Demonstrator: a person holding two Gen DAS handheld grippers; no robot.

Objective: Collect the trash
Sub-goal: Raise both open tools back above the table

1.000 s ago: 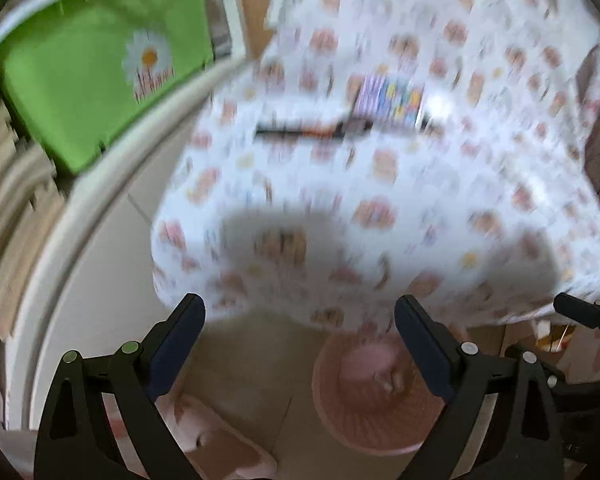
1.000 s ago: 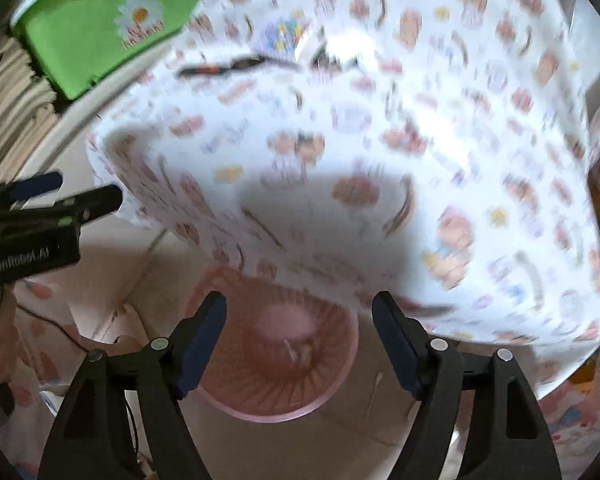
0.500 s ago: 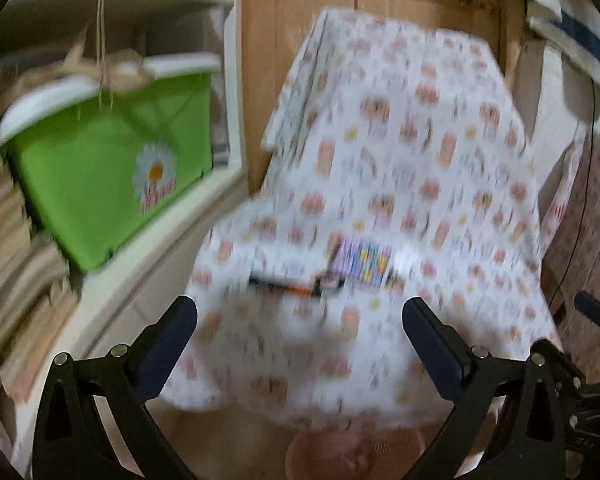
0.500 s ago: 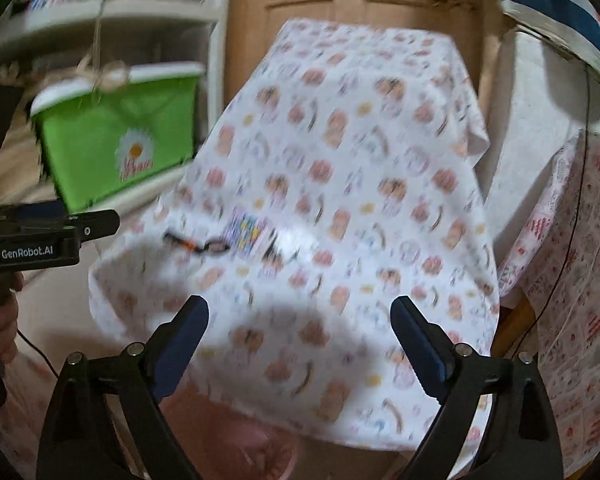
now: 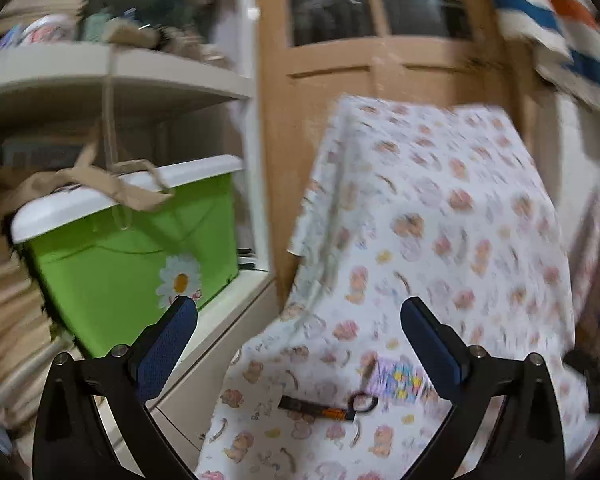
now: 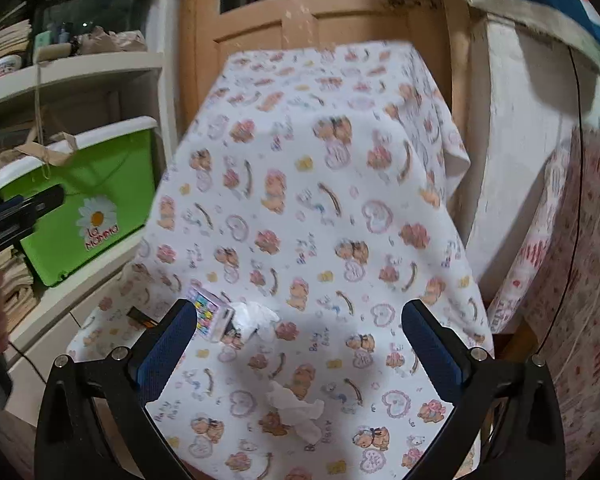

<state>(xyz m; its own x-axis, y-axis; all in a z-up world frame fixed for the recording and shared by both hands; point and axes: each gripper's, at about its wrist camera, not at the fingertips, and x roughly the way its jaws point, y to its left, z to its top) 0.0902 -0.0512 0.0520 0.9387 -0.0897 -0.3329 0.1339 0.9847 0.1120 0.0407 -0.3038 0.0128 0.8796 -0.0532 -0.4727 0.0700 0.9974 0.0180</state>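
Search-and-approach step: both the left tongs (image 5: 298, 334) and right tongs (image 6: 294, 338) gape empty, crumpled tissue (image 6: 296, 410) lying low in the frame on the tabletop (image 6: 380, 184), so next the right should lower around it

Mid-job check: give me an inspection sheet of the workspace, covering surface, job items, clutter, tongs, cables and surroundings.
Surface: table under a white bear-print cloth, draped over the edges.
Job's things: crumpled white tissue near the front edge; second white tissue wad beside the small colourful printed box.
Clutter: black-and-orange tool with a ring end lying flat, left of the box.
Grippers: left tongs open, holding nothing; right tongs open, holding nothing.
Cables: thin dark cord hanging at the right.
Surroundings: green fabric bin with a daisy print on a white shelf; wooden glazed door behind the table.
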